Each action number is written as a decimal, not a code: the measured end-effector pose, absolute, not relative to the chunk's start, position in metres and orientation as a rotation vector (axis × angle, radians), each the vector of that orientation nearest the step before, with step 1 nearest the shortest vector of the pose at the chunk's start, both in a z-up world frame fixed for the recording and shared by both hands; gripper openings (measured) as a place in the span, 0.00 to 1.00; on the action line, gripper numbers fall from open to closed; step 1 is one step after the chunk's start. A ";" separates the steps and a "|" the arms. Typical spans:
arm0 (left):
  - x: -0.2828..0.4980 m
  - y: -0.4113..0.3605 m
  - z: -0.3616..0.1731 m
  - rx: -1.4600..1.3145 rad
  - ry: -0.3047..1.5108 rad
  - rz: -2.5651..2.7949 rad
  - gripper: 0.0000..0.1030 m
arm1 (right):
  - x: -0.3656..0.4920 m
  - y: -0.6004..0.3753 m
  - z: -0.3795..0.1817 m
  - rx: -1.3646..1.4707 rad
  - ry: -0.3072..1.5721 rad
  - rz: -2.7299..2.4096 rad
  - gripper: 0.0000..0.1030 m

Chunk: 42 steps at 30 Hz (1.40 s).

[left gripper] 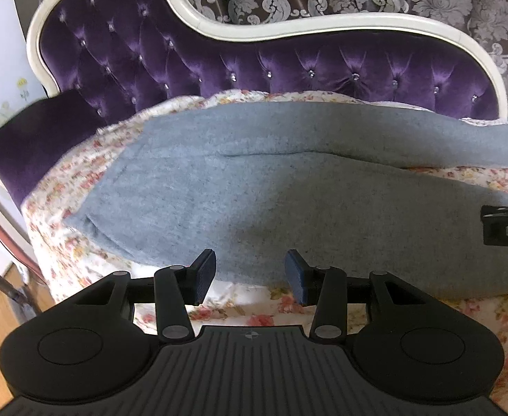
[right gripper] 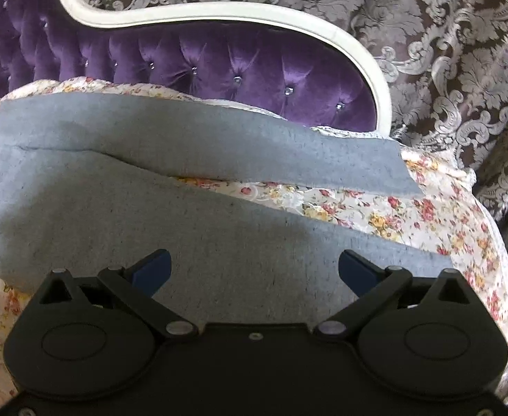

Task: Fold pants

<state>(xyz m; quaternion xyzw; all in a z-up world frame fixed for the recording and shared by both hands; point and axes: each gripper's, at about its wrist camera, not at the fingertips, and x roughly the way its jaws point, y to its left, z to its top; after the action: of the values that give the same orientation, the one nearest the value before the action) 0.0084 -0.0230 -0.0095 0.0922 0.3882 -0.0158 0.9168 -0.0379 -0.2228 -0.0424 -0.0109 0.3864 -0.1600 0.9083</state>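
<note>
Both claws are spread wide with nothing between their pads. Left gripper (left gripper: 250,275) hovers over the near edge of the grey pants (left gripper: 271,190), its 2 blue pads straddling the hem line where the fabric meets the floral cover (left gripper: 254,312) directly below it. Right gripper (right gripper: 254,270) is released even wider and hangs over the near leg, with grey cloth filling the space ahead of and under its fingers.

From the claws outward, the pants lie flat and lengthwise across the cover: the waist end sits ahead and to the left of the left gripper, and the 2 legs fan apart ahead and to the right of the right gripper, a wedge of floral print showing between them. Beyond the far leg rises the purple tufted sofa back (right gripper: 236,66).

Risks, as I judge them: the fabric looks thick and fuzzy, so a shallow pinch may catch only the top layer and let the under layer drag. A deep pinch could grab the floral cover too and pull it up with the leg. With the legs splayed, uneven lifting by the 2 claws would leave a skewed fold.
</note>
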 end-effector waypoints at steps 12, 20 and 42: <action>0.022 -0.028 -0.015 0.196 0.838 -0.062 0.42 | -0.023 -0.234 -0.048 -0.010 0.844 -0.223 0.98; 0.035 -0.032 -0.018 0.206 0.852 -0.067 0.42 | -0.011 -0.252 -0.057 0.069 0.895 -0.185 0.95; 0.119 -0.060 -0.042 0.201 0.920 -0.165 0.42 | 0.045 -0.329 -0.037 0.073 0.713 -0.185 0.86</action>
<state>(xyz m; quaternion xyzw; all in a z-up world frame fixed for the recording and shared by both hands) 0.1187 -0.0603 -0.0421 0.0968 0.4425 -0.0793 0.8880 0.0453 -0.3292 -0.0370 0.0356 0.3486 -0.0904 0.9322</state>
